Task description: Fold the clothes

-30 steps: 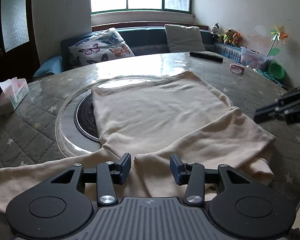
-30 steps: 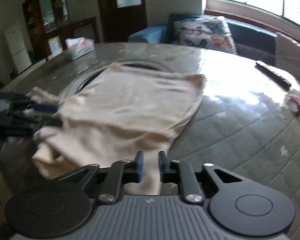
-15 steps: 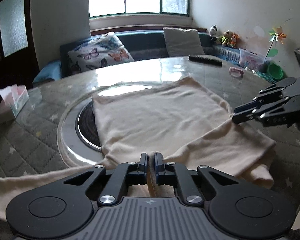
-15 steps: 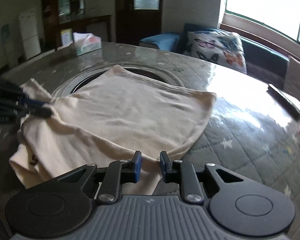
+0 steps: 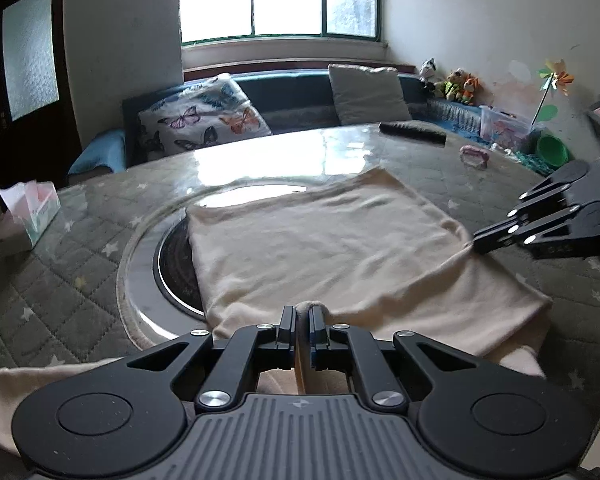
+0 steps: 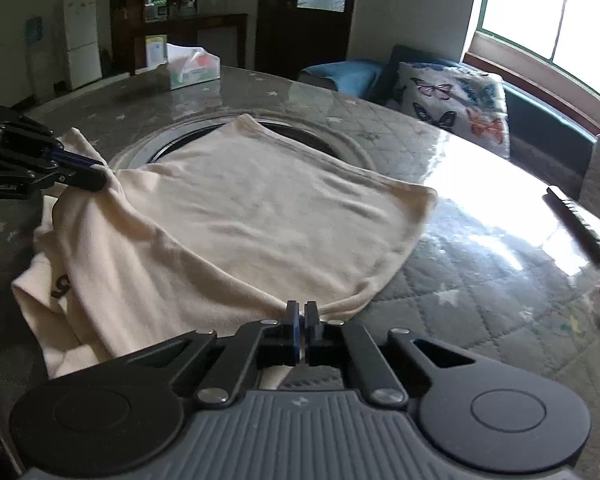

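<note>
A cream shirt (image 5: 324, 248) lies partly folded on the round table, over the glass turntable (image 5: 140, 264). My left gripper (image 5: 302, 314) is shut on a pinched ridge of the shirt's near edge. My right gripper (image 6: 302, 312) is shut on the shirt (image 6: 240, 216) at its other side edge. Each gripper shows in the other's view: the right one (image 5: 480, 245) at the cloth's right edge, the left one (image 6: 96, 178) at the cloth's left corner. The cloth is pulled up slightly between them. A sleeve (image 5: 40, 384) trails at the lower left.
A tissue box (image 5: 32, 212) stands at the table's left. A black remote (image 5: 412, 132) and a small pink item (image 5: 474, 156) lie at the far right. A sofa with a butterfly pillow (image 5: 204, 120) runs behind the table under the window.
My left gripper went from open to shut on the shirt's near edge. My right gripper closed tighter on its edge. Both have lifted and the cloth is drawn taut between them.
</note>
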A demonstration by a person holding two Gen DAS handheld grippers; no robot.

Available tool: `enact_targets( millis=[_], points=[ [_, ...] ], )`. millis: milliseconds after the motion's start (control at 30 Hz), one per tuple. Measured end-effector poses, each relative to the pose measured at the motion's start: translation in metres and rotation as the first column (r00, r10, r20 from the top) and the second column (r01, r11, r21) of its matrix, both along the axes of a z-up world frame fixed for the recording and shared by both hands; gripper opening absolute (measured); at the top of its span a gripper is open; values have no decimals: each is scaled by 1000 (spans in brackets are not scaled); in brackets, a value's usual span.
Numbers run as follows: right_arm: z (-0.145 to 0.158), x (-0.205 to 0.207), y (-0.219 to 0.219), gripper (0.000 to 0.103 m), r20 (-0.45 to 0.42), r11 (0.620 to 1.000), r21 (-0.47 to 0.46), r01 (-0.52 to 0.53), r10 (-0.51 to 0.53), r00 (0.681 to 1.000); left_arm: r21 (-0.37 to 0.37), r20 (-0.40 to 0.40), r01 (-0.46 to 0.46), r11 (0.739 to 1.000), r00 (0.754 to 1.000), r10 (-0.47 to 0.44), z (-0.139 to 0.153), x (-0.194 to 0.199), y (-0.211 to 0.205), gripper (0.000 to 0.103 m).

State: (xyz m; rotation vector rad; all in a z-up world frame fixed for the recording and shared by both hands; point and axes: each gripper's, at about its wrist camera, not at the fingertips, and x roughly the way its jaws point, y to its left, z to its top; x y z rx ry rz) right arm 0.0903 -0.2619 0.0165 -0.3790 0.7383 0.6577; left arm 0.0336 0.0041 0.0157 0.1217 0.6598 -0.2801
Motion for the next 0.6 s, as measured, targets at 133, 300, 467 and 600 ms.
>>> enact_targets(
  millis=[133, 300, 467, 600],
  points=[
    [-4, -4, -5, 1, -4, 1000, -13, 9, -9, 1000, 20, -36, -6, 1000, 999, 7, -12, 5, -1, 8],
    [6, -2, -5, 3, 8, 999, 14, 29, -29, 1000, 23, -45, -15, 1000, 999, 16, -15, 7, 0, 10],
    [6, 15, 3, 5, -10, 996, 66, 57, -56, 998, 25, -30, -10, 1000, 999, 11, -12, 6, -2, 11],
    [-7, 27, 1, 6, -62, 995, 38, 93, -91, 994, 26, -29, -8, 1000, 1000, 9, -11, 6, 0, 11]
  ],
)
